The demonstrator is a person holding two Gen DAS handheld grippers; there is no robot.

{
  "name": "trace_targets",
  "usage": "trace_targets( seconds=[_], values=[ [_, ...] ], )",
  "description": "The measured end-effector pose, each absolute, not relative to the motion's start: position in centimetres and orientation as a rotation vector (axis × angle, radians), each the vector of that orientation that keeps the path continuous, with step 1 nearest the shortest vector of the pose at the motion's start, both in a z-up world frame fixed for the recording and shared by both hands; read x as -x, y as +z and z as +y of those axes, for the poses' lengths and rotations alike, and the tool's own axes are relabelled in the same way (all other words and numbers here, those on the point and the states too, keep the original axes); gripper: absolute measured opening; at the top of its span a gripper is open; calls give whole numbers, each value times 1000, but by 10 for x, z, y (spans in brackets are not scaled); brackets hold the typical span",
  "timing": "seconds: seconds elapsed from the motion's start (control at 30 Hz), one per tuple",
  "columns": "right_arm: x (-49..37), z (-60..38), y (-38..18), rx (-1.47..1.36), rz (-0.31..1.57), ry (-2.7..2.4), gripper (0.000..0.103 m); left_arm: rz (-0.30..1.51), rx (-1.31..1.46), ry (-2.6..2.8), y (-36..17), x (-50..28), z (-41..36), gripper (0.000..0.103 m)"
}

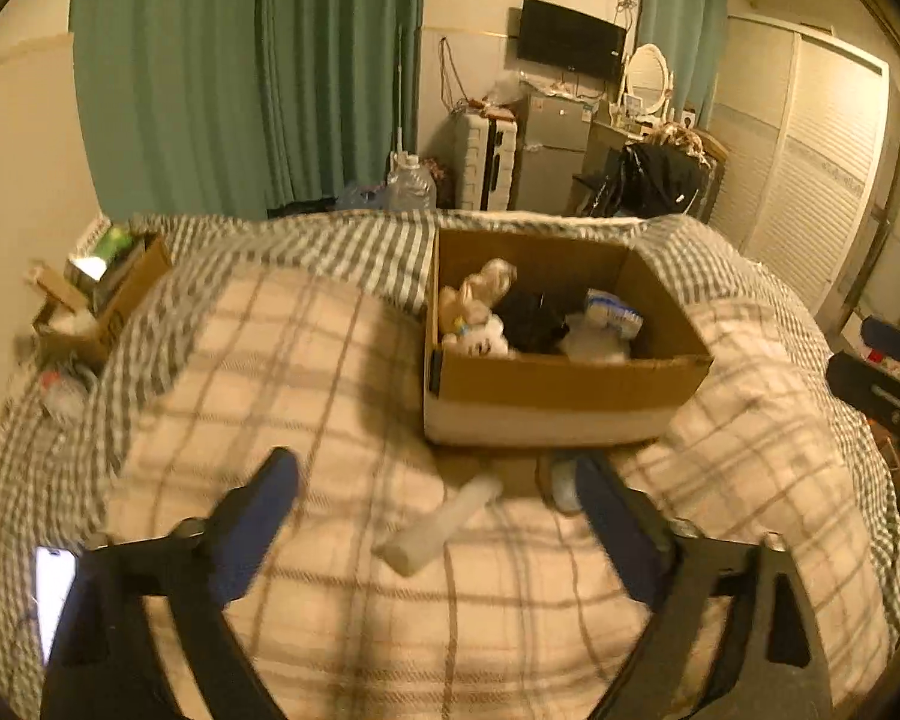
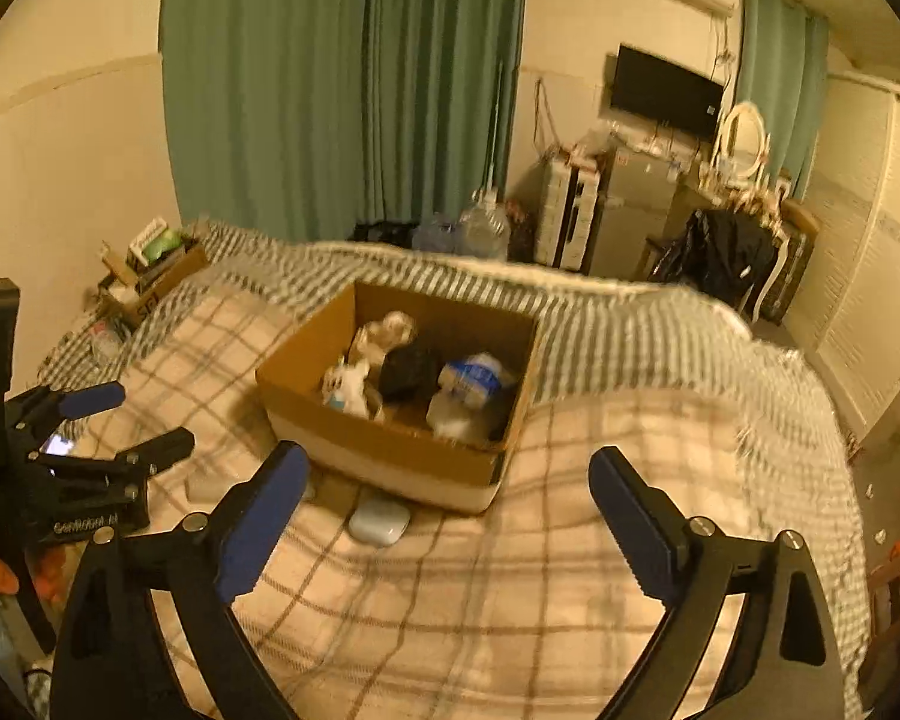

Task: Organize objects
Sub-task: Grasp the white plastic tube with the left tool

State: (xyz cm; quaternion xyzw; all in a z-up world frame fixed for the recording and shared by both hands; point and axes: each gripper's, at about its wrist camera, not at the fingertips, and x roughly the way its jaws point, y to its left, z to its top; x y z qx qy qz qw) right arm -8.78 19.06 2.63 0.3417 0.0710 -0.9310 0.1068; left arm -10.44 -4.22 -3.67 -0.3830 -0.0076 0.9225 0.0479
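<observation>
- Both claws released: left gripper (image 1: 438, 483), right gripper (image 2: 450, 474).
- I'd straddle the bottle (image 1: 438, 525) mid-body with the left, clench gently, then drop it into the box (image 1: 564, 384).

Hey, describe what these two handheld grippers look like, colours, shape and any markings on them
Both are black plastic clamp-style frames with two long tapering fingers faced in blue pads, joined by silver bolts. The left gripper shows blue pads; seen from the right wrist view, its body carries small white lettering, too blurred to read. The right gripper looks identical. No cables visible.
</observation>
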Motion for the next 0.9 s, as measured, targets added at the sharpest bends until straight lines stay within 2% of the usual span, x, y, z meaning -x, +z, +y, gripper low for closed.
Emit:
trace_targets(
  seconds=[0.13, 0.5, 0.53, 0.57, 0.63, 0.67, 0.77, 0.9],
  values=[
    [102, 186, -9, -1107, 207, -2698, 95, -15, 1260, 2780, -67, 112, -42, 100],
    [127, 189, -62, -1227, 160, -2645, 95, 221, 1465, 2664, -123, 160, -15, 97],
    [128, 190, -64, -1234, 151, -2639, 95, 258, 1502, 2633, -131, 164, -11, 86],
    [129, 190, -67, -1241, 140, -2632, 95, 289, 1535, 2608, -138, 166, -8, 59],
    [131, 190, -71, -1250, 132, -2626, 95, 402, 1573, 2611, -149, 163, 0, 43],
    [131, 189, -72, -1254, 133, -2624, 95, 434, 1553, 2612, -149, 160, 3, 25],
    [130, 187, -73, -1253, 147, -2627, 95, 412, 1490, 2674, -136, 148, 2, 13],
    [130, 178, -72, -1246, 182, -2631, 95, 157, 1418, 2717, -111, 136, -20, 12]
  ],
)
